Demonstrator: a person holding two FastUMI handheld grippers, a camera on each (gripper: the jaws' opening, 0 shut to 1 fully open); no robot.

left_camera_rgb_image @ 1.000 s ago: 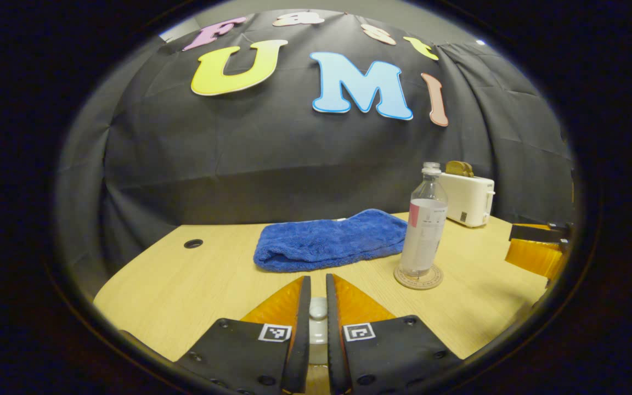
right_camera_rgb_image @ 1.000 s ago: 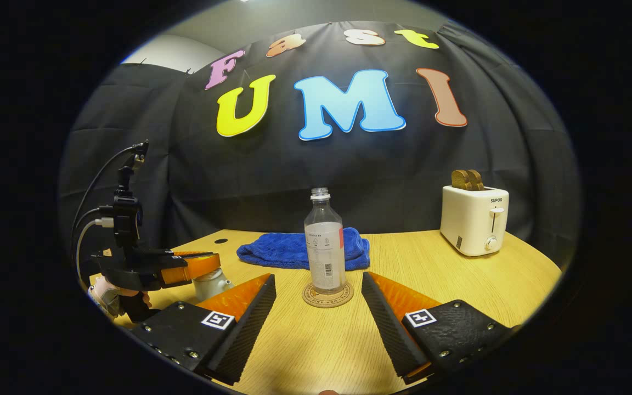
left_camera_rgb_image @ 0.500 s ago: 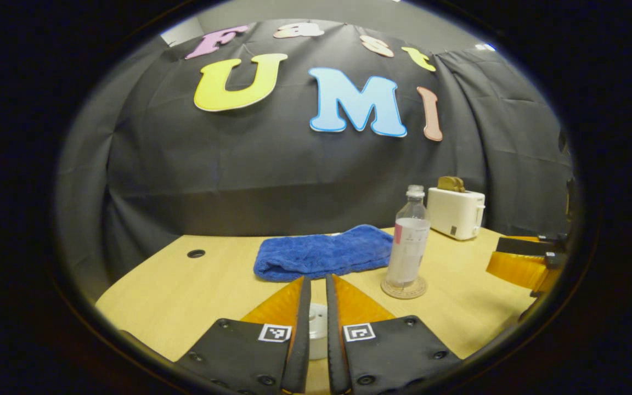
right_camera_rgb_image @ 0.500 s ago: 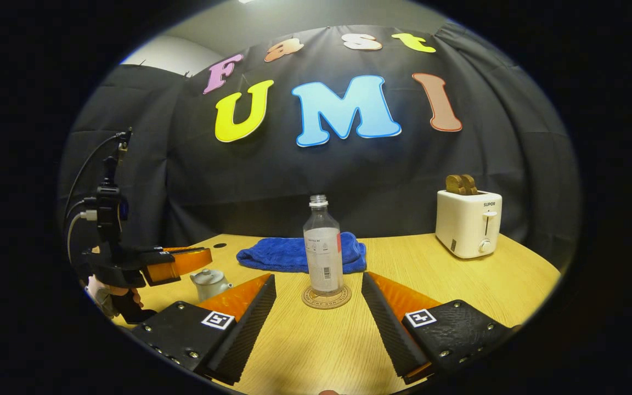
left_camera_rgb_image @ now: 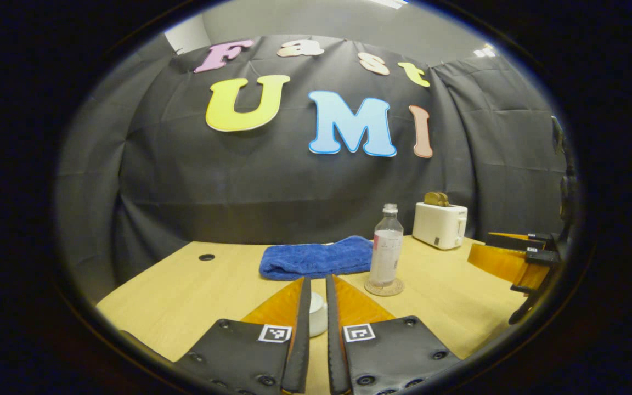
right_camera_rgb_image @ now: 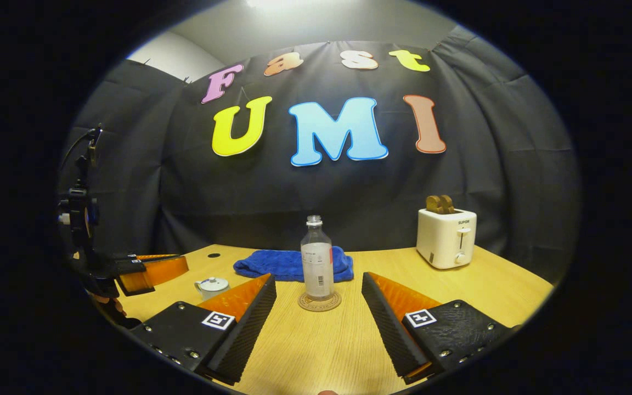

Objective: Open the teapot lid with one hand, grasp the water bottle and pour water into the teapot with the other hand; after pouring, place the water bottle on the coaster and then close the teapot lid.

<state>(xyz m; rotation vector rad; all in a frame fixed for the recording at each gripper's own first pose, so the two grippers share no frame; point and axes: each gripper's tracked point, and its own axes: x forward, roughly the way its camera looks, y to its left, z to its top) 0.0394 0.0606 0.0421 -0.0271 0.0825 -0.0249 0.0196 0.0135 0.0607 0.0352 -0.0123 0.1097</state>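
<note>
Light wood table [right_camera_rgb_image: 458,296] with a round cable hole [left_camera_rgb_image: 206,257] near its far left edge. Black cloth wall [right_camera_rgb_image: 321,192] right behind the table; grey wall above the cloth, bright ceiling light [right_camera_rgb_image: 272,4] overhead.

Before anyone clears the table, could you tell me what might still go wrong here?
The water bottle stands uncapped on the coaster, so a knock could spill it onto the table. The left gripper, nearly shut, points at the teapot and could bump it if pushed forward.
</note>
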